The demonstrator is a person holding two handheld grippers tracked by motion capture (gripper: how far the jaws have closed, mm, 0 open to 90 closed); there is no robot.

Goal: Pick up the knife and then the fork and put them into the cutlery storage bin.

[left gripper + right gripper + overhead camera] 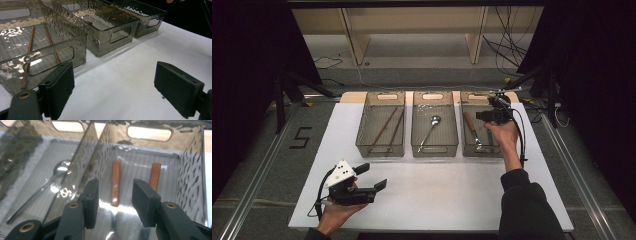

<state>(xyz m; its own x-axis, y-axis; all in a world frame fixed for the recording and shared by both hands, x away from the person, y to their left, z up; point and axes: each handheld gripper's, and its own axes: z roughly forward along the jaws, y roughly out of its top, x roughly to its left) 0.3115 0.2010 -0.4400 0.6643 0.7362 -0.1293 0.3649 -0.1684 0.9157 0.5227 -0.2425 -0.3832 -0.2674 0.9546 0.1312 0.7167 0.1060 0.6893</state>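
Note:
Three smoky clear bins stand in a row at the back of the white table [437, 200]. The right bin [463, 135] holds a wooden-handled utensil [470, 125]. My right gripper [484, 116] hovers over that bin, open. In the right gripper view its jaws [115, 195] stand apart above the wooden handle [115, 182], which lies on the bin floor without touching them. My left gripper [381, 186] rests low at the table's front left, open and holding nothing, its jaws [113, 82] wide over bare table.
The left bin [360, 131] holds two brown chopsticks [387, 125]; the middle bin [434, 149] holds a metal spoon [430, 131]. The handle mirrors in the right bin's wall [190, 170]. Cables and a wooden frame lie beyond the table.

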